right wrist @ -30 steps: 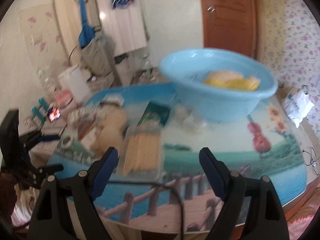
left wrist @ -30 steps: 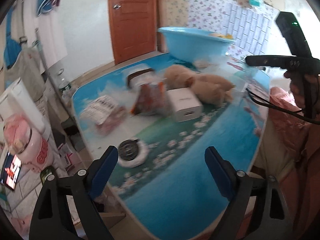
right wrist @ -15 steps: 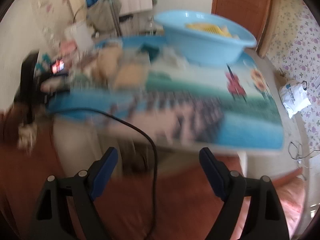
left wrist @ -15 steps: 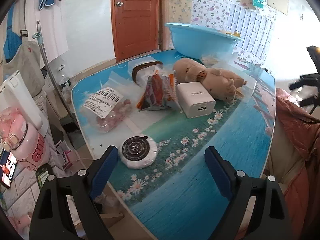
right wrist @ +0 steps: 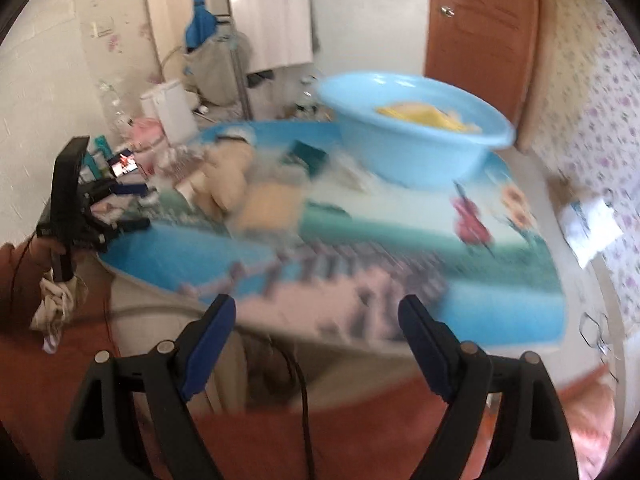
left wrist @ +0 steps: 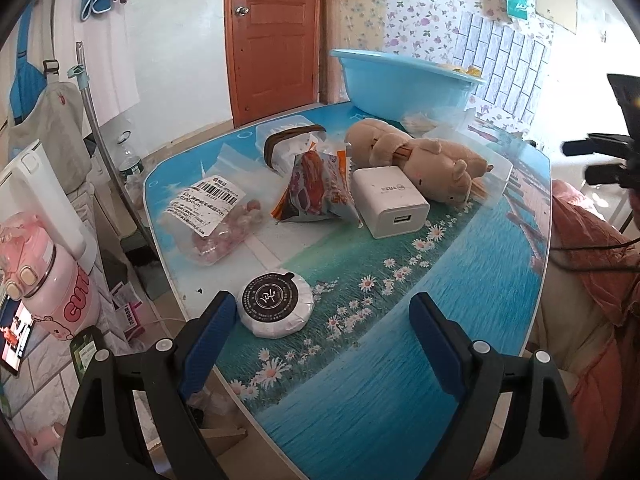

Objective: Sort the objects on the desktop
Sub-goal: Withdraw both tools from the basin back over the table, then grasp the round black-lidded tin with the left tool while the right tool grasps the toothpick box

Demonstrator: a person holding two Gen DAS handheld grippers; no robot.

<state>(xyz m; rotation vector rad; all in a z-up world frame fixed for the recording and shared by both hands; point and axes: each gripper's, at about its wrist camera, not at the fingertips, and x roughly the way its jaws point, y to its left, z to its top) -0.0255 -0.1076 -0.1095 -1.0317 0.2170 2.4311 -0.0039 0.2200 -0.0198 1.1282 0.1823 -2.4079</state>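
**Both grippers held wide over a cluttered tabletop**

The left gripper (left wrist: pixel 320 316) hangs over the near edge of a table (left wrist: pixel 400 380) printed with a sea and daisy scene, its blue-padded jaws spread apart and holding nothing. A round white puck with a black label (left wrist: pixel 276 305) lies on the table just beside the left fingertip. Farther in, a white USB charger block (left wrist: pixel 390 201) sits touching a tan plush toy (left wrist: pixel 420 160) lying on its side. To the charger's left, an orange snack packet (left wrist: pixel 316 188) stands against it, and a clear bag of pink sweets with a barcode label (left wrist: pixel 218 216) lies nearer the table's left edge. A clear lidded container with a brown strap (left wrist: pixel 288 142) sits behind the packet. A light blue plastic basin (left wrist: pixel 400 80) stands at the far end of the table, with yellow items (right wrist: pixel 428 114) inside it.

The right gripper (right wrist: pixel 316 316) is poised off the table's near edge, jaws likewise released and empty; its view is motion-blurred. The basin and plush toy remain recognisable there, and the left gripper shows at the left of that view.
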